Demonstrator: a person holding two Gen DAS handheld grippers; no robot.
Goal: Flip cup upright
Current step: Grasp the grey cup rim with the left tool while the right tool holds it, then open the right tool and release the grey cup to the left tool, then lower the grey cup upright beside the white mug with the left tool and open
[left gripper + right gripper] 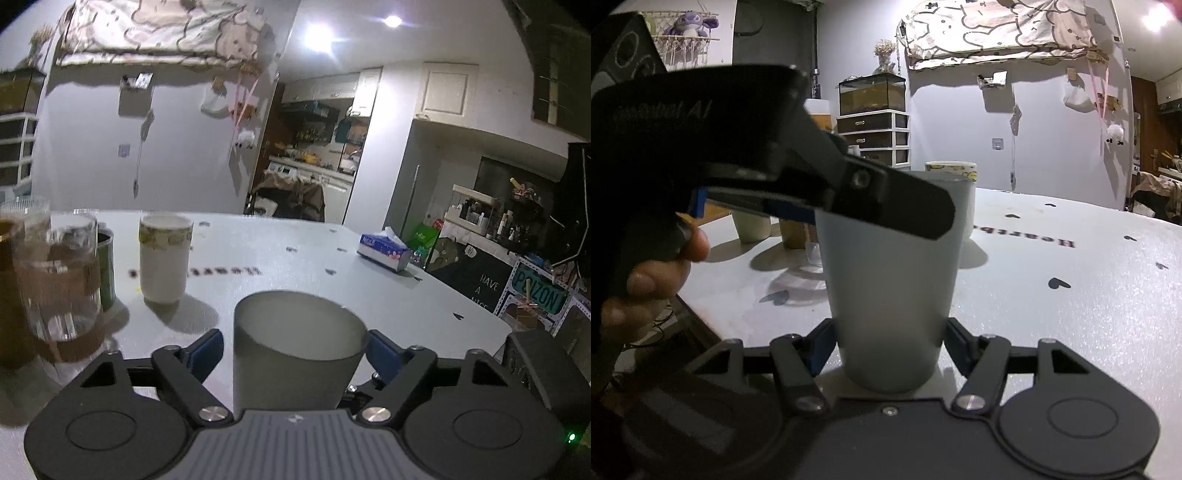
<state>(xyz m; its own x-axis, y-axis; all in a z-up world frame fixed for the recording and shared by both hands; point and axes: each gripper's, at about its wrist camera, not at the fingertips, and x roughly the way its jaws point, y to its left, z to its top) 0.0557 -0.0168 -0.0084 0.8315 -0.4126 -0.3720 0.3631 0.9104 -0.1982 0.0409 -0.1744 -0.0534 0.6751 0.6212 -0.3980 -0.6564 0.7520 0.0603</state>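
A frosted grey cup (291, 350) stands upright, mouth up, on the white table (280, 243). In the left wrist view my left gripper (295, 343) straddles it near the rim; the left blue pad (207, 350) stands off the wall, the right one sits at it. In the right wrist view the same cup (886, 302) sits between my right gripper's (886, 347) blue pads, low near its base; contact is unclear. The left gripper's black finger (886, 199) crosses the cup's top there.
A white mug with a patterned rim (164, 258), a glass with a brown band (61, 280) and a green can (105, 269) stand left. A tissue box (384, 251) lies at the far right edge. Cups (753, 225) stand behind.
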